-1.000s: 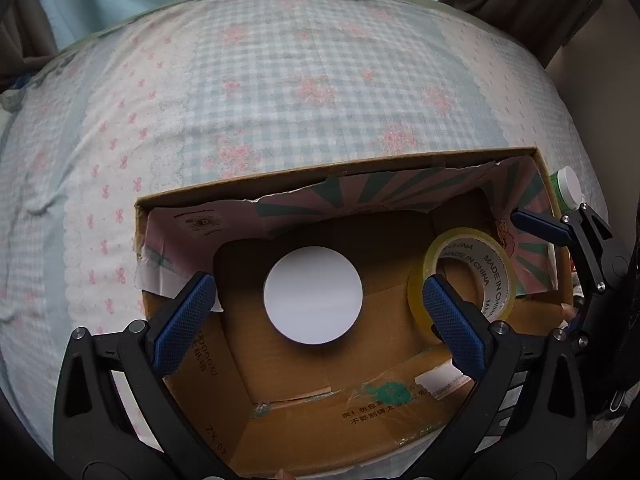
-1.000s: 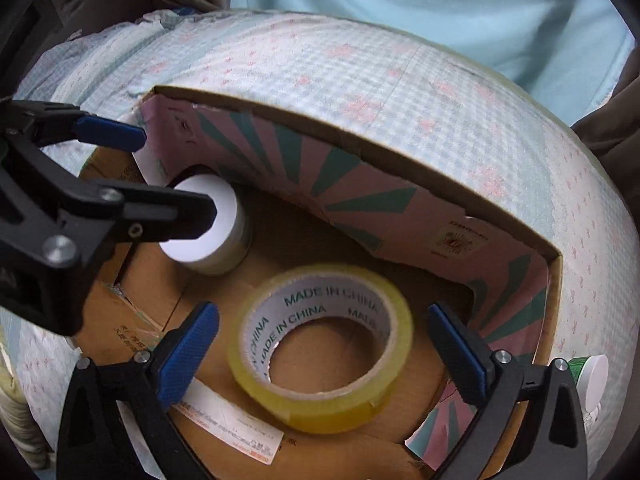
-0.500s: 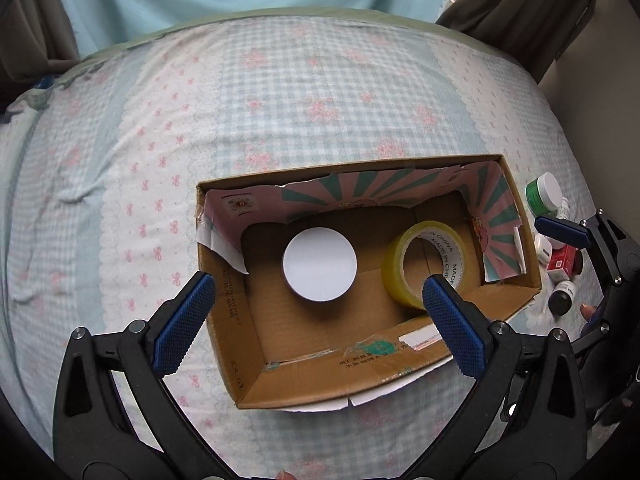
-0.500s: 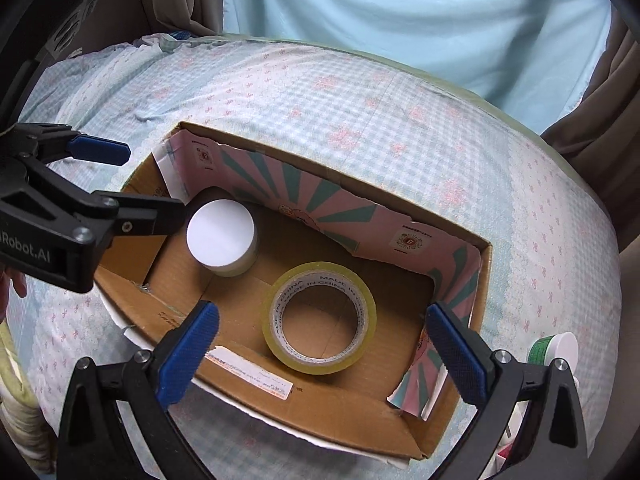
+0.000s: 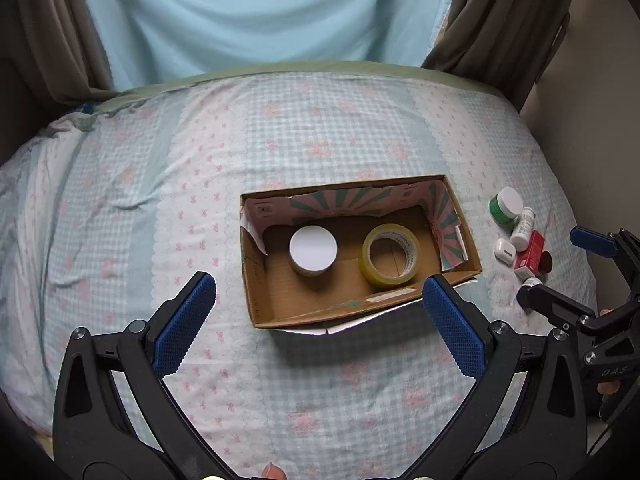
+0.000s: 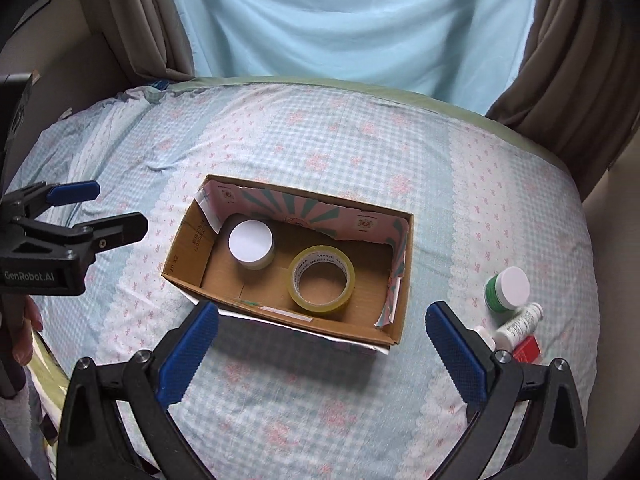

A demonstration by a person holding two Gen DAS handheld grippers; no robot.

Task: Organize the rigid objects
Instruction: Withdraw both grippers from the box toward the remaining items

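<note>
An open cardboard box (image 5: 256, 280) (image 6: 186, 240) lies on the bed. Inside it are a white-lidded jar (image 5: 313, 246) (image 6: 251, 242) and a yellow tape roll (image 5: 391, 256) (image 6: 322, 280). To the box's right lie a green jar with a white lid (image 5: 505, 205) (image 6: 506, 289), a white bottle (image 5: 524, 226) (image 6: 520, 323), a red box (image 5: 530, 256) (image 6: 527, 349), a white earbud case (image 5: 505, 251) and a small dark bottle (image 5: 529, 286). My left gripper (image 5: 316, 320) (image 6: 96, 210) is open and empty, raised near the box's front. My right gripper (image 6: 320, 340) (image 5: 560, 270) is open and empty, above the loose items.
The bed (image 5: 160, 184) has a pale blue checked cover with pink flowers. A light blue sheet (image 5: 256, 16) hangs behind it between brown curtains (image 5: 512, 16). A wall (image 5: 592, 128) stands at the right.
Both grippers have pulled up and back from inside the box. The whole box and the loose items to its right have come into view. The jar and tape stayed put.
</note>
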